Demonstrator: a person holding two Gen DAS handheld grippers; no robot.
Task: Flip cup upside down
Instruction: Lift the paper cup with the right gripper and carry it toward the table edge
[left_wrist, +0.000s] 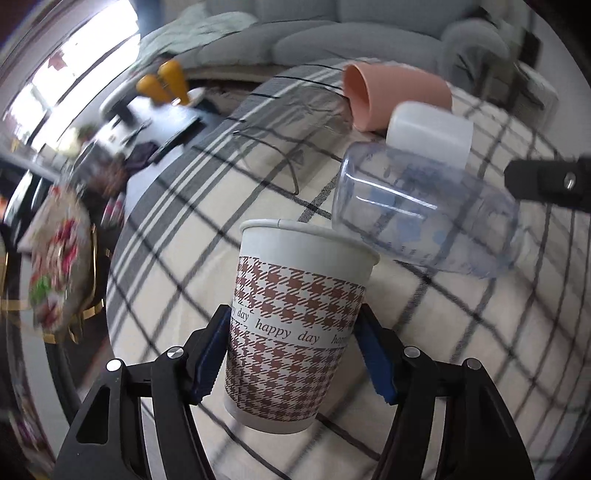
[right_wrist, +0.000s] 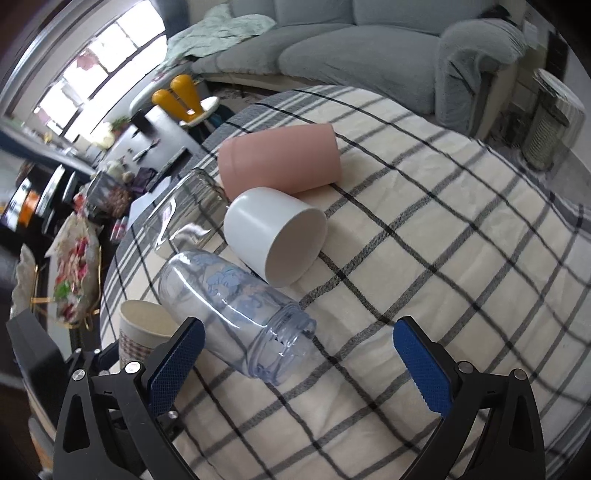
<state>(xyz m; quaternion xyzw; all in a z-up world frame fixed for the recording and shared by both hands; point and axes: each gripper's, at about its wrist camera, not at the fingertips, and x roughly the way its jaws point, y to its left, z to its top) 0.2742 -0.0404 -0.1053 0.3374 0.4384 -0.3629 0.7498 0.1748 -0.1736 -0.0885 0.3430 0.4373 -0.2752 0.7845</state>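
The brown-and-white houndstooth paper cup printed "happy day" is held mouth-up in the left claw, whose blue-padded fingers are pressed against its wall at about mid-height, at 9 and 3 o'clock of the body; it appears to be raised slightly off the checked-cloth counter, though contact at its base cannot be ruled out. The step in hand is judged to be the inversion itself: the cup would best be lifted clear of the cloth, rolled through a half turn about the claw's axis, and lowered until the rim lies flat before the grip is released. The squeeze should be kept light, since thin paper walls are likely to buckle. Care is called for at 1 o'clock of the cup, where the clear plastic bottle with blue print lies on its side just beside the rim; a turn away from it would be safer. Beyond the bottle, a white plastic cup, a salmon-pink plastic cup and a clear drinking glass are all lying on their sides, toward 12 o'clock. The right claw is spread wide and grips nothing, the bottle's threaded mouth lying between its pads but untouched, with the paper cup seen at 9 o'clock of it.
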